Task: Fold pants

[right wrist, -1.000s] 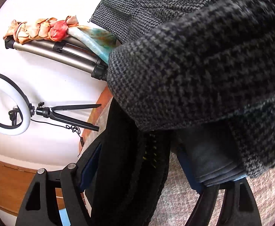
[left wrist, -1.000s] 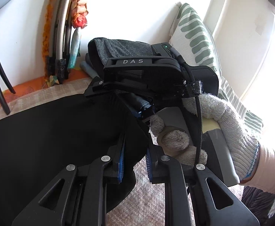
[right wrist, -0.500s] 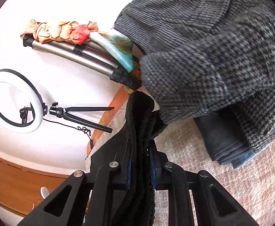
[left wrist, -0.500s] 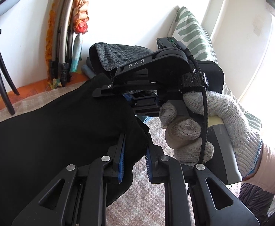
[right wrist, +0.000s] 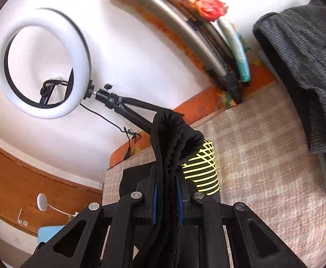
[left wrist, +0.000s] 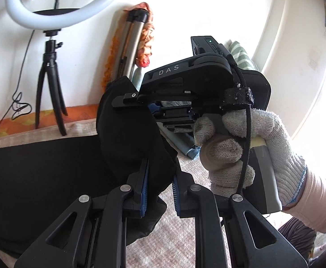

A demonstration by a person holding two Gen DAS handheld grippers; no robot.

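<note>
Black pants (left wrist: pixel 51 167) lie spread over the checked bed cover to the left. My left gripper (left wrist: pixel 159 186) is shut on a raised fold of the pants. My right gripper (right wrist: pixel 167 198) is shut on the gathered elastic edge of the pants (right wrist: pixel 169 138), held up off the bed. In the left wrist view the right gripper (left wrist: pixel 136 98), held by a white-gloved hand (left wrist: pixel 247 143), sits just above and beyond my left one, both on the same lifted end of cloth. A yellow-striped patch (right wrist: pixel 202 167) shows behind the cloth.
A ring light on a tripod (left wrist: pixel 51 71) stands by the wall at the left. Folded metal stands (left wrist: pixel 129 44) lean on the wall. A grey knit garment on folded clothes (right wrist: pixel 301 62) lies at the right. A striped pillow (left wrist: pixel 241 53) is behind.
Both grippers have lifted the pants end up and away from the grey garment pile. The right gripper went from wide around the cloth to shut on it.
</note>
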